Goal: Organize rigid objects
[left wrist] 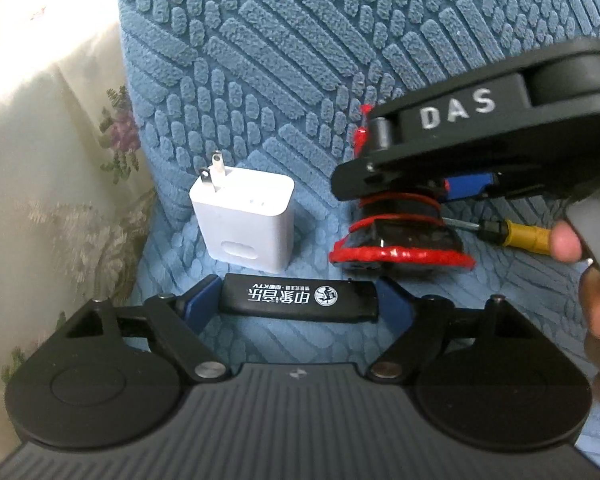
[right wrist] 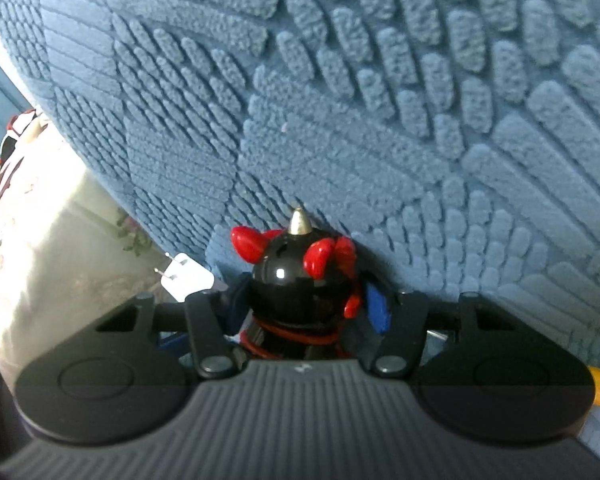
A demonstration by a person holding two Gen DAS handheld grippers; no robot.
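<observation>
Blue cushion (left wrist: pixel 300 40): only left wrist shows lighter (left wrist: pixel 300 298), charger (left wrist: pixel 244 220).

Seat cover: blue textured fabric (left wrist: pixel 300 60) with raised bar and oval pattern, fills the centre out to 12 and 3 o'clock.
Side cloth: cream floral fabric (left wrist: pixel 40 160) at 9 o'clock, touching the blue cover's edge.
Far item: red, white and black, blurred (right wrist: pixel 14 136), at 9 o'clock; unidentifiable.

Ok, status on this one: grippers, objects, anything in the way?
Left gripper shut on black lighter. Right gripper shut on black-and-red figurine. White charger, yellow screwdriver close by.
</observation>
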